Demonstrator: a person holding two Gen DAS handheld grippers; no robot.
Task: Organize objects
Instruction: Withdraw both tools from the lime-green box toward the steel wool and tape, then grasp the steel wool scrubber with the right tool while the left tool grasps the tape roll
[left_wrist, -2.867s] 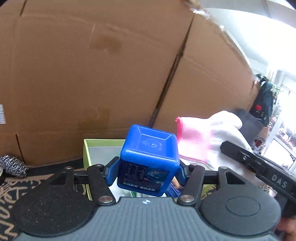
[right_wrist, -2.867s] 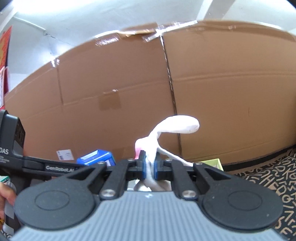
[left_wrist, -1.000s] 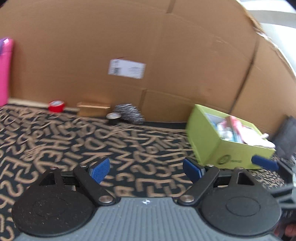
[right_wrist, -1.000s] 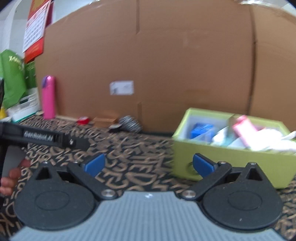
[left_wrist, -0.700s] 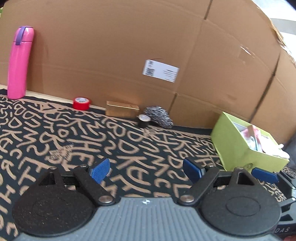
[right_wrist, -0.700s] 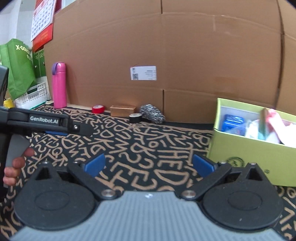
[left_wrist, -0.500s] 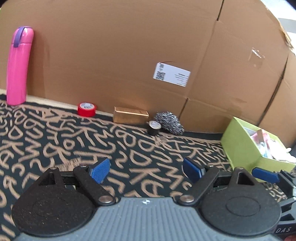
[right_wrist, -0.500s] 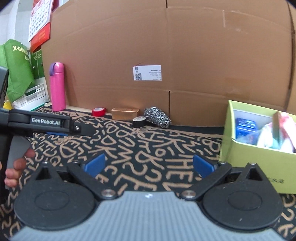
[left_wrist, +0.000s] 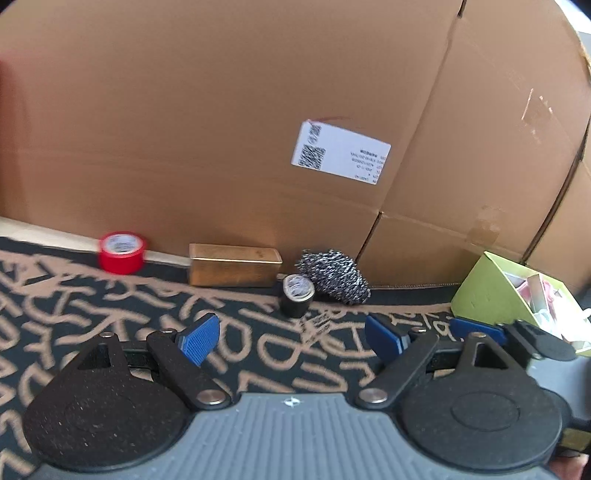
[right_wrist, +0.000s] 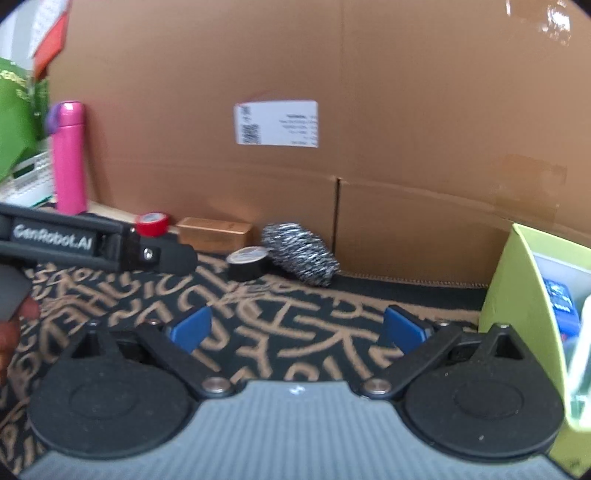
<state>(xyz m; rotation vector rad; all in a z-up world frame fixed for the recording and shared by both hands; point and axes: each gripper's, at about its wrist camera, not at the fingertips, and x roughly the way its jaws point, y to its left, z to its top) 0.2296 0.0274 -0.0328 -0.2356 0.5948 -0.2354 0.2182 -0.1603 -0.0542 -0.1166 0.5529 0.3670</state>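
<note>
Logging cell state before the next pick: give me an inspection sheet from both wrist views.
Surface: black mat with tan letters, bare under both claws.
Job's things: red tape roll, gold box, black tape roll, steel-wool scourer along the cardboard wall; green box at right, holding a blue box and other items.
Clutter: pink bottle at far left.
Grippers: left claw open, empty; right claw open, empty.
Cables: nothing seen.
Surroundings: cardboard wall with white label.
</note>
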